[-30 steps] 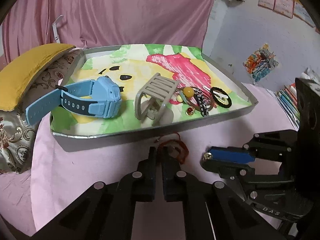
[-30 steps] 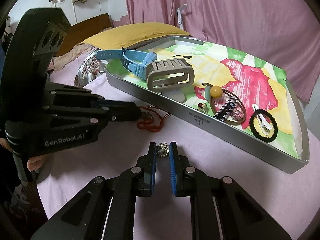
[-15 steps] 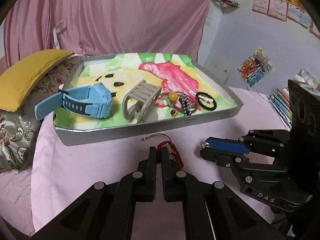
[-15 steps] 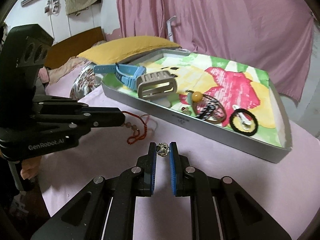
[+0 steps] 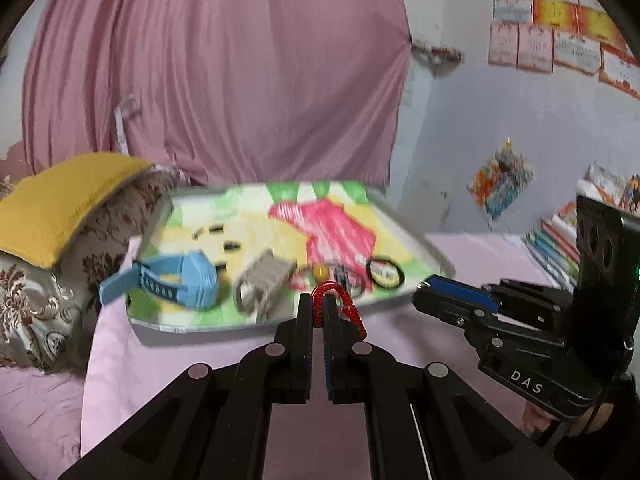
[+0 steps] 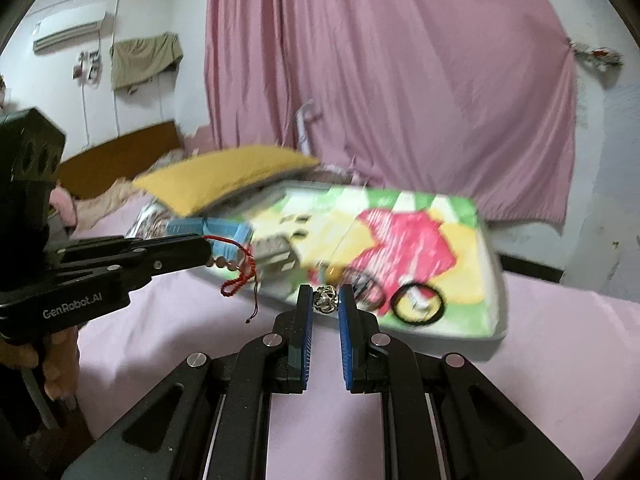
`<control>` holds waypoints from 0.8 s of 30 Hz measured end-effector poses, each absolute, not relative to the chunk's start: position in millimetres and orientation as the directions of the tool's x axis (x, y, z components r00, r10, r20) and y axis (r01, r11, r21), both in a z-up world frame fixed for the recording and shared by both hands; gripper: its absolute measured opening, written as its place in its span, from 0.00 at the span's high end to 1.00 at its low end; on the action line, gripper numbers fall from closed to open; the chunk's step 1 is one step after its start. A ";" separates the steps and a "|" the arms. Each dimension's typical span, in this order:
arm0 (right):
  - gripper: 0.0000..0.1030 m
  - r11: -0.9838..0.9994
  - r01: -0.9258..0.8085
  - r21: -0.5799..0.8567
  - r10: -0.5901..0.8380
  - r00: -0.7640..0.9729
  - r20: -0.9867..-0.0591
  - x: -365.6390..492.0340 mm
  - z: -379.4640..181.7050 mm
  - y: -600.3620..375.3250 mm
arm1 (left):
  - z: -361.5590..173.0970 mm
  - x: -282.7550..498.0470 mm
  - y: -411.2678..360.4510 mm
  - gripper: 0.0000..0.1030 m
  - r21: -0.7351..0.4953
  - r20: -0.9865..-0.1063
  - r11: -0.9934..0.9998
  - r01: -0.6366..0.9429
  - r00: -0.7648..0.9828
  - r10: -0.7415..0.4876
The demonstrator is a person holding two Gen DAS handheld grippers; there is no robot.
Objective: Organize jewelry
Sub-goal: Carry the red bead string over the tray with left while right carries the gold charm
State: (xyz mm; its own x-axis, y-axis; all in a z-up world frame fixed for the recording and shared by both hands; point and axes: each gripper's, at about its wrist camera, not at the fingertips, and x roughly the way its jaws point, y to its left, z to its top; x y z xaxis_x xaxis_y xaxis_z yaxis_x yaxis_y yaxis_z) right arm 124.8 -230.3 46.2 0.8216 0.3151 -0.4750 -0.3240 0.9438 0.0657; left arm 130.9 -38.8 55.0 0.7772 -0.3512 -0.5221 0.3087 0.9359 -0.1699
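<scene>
A: Red cord is what we see first in the left wrist view: the red bracelet (image 5: 339, 300) is pinched between the clenched fingers of the left gripper (image 5: 319, 312), its loop standing above the tips and a tail falling to the right. A second ago that cord lay on the pink sheet (image 5: 224, 360) at the fingertips; now we have it raised, with the tray (image 5: 436, 264) farther off and lower in the frame.

B: And the tray keeps its load: blue watch (image 5: 176, 280), grey hair claw (image 5: 262, 280), black ring (image 5: 385, 274). The blur hides the smaller pieces.

A: In the right wrist view, the right gripper (image 6: 326, 304) is clamped on the silver bead (image 6: 326, 301), held right at the fingertips, above the sheet and short of the tray's near wall.

B: The same view shows our left gripper (image 6: 200, 252) from the side, with the bracelet's brown beads and red tail dangling free below it. Half a second ago the view sat closer to the sheet.

A: So we judge both pieces picked and carried. What remains, we think, is bringing them over the tray wall and letting go without the tail snagging on the rim.
</scene>
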 end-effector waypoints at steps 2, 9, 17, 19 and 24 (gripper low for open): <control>0.89 0.950 -0.306 0.066 0.303 0.843 -0.444 126.1 51.0 -233.8 | 60.9 128.5 -39.4 0.96 -0.170 -0.464 0.939 0.300 0.816 -0.345; 0.89 0.967 -0.247 0.061 0.253 0.906 -0.339 134.3 66.4 -245.3 | 73.1 135.4 -48.2 0.96 -0.208 -0.316 0.930 0.304 0.879 -0.358; 0.89 0.984 -0.180 0.014 0.178 0.952 -0.249 144.7 80.2 -254.0 | 72.4 163.8 -61.4 0.96 -0.238 -0.260 0.929 0.284 0.903 -0.343; 0.89 0.986 -0.170 0.004 0.166 0.958 -0.236 149.9 81.9 -255.0 | 70.9 170.2 -65.0 0.96 -0.230 -0.259 0.933 0.275 0.907 -0.331; 0.89 0.989 -0.147 -0.004 0.141 0.955 -0.260 170.3 78.9 -257.8 | 67.4 190.4 -72.1 0.96 -0.222 -0.273 0.940 0.261 0.908 -0.317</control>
State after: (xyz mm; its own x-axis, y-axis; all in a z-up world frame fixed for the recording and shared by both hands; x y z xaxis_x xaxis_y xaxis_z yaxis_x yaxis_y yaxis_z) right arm 170.3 -257.8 78.9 0.9552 0.1412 -0.2600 -0.1473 0.9891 -0.0042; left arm 190.4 -72.1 67.4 0.9083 -0.3166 -0.2733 0.2606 0.9395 -0.2222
